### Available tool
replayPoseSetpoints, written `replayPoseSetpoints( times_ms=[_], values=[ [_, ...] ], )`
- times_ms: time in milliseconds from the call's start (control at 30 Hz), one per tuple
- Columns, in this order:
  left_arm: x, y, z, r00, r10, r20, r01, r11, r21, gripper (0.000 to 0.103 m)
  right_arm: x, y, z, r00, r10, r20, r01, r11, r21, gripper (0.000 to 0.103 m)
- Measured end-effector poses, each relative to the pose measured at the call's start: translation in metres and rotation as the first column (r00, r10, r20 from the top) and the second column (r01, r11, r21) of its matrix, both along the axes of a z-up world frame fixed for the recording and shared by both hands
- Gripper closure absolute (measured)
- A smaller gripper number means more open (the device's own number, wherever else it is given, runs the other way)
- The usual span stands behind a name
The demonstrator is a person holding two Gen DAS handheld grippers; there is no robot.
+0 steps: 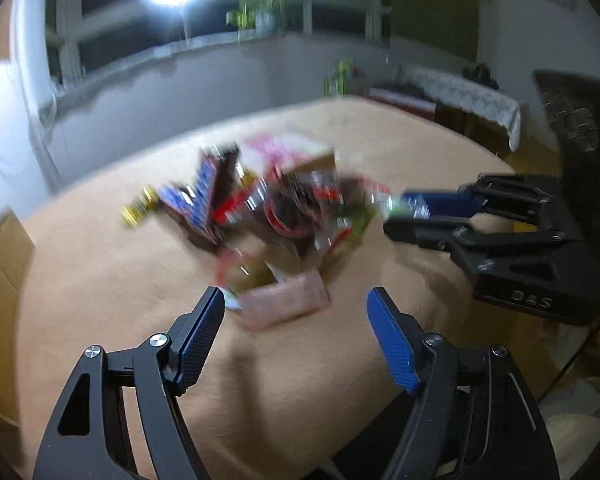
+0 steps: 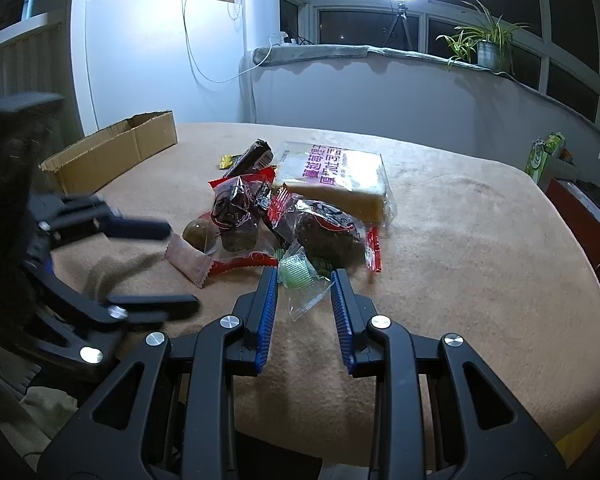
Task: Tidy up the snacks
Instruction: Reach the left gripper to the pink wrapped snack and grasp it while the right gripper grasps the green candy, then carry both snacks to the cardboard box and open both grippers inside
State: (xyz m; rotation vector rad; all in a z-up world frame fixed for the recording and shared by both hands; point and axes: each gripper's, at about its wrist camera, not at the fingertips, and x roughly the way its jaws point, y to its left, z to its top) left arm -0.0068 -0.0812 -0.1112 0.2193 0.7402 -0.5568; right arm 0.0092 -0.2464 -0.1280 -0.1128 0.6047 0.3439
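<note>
Your right gripper stands spread around the clear green-centred packet, not yet pinching it.
The snack pile sits mid-frame on the tan tablecloth; your left gripper is spread wide near the pink wrapper. A cardboard box lies at upper left.

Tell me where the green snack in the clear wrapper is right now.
In the right wrist view, the green snack lies on the tan blanket at the pile's near edge, between the open right tool's fingertips, just below the dark red-wrapped snack.
</note>
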Motion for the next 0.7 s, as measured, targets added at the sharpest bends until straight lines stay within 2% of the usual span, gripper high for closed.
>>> replayPoseSetpoints(
  times_ms=[33,67,100,167,433,700],
  values=[
    [0.005,-0.001,-0.004,0.999,0.022,-0.033,-0.023,1.000,-0.015,0.033,0.000,-0.001,-0.001,1.000,-0.002,-0.001,0.002,1.000,0.002,0.074],
    [0.008,-0.002,-0.007,0.997,0.061,-0.050,-0.062,0.998,-0.014,0.043,0.000,-0.003,-0.002,1.000,-0.004,-0.003,0.004,1.000,0.004,0.074],
    [0.009,-0.002,-0.008,0.995,0.094,-0.035,-0.094,0.996,-0.011,0.058,0.000,-0.004,-0.002,1.000,-0.006,-0.004,0.006,1.000,0.006,0.074],
    [0.010,0.000,-0.007,0.992,0.120,-0.028,-0.120,0.993,-0.018,0.069,0.000,-0.006,-0.005,1.000,-0.010,-0.007,0.010,1.000,0.009,0.074],
    [0.008,0.013,-0.004,0.990,0.135,-0.033,-0.137,0.989,-0.056,0.071,-0.001,-0.010,-0.004,1.000,-0.024,-0.001,0.024,1.000,0.021,0.074],
    [0.001,0.040,0.012,0.981,0.191,-0.018,-0.192,0.975,-0.114,0.071,-0.005,-0.007,0.015,0.999,-0.035,0.039,0.034,0.999,0.033,0.074]
  ],
)
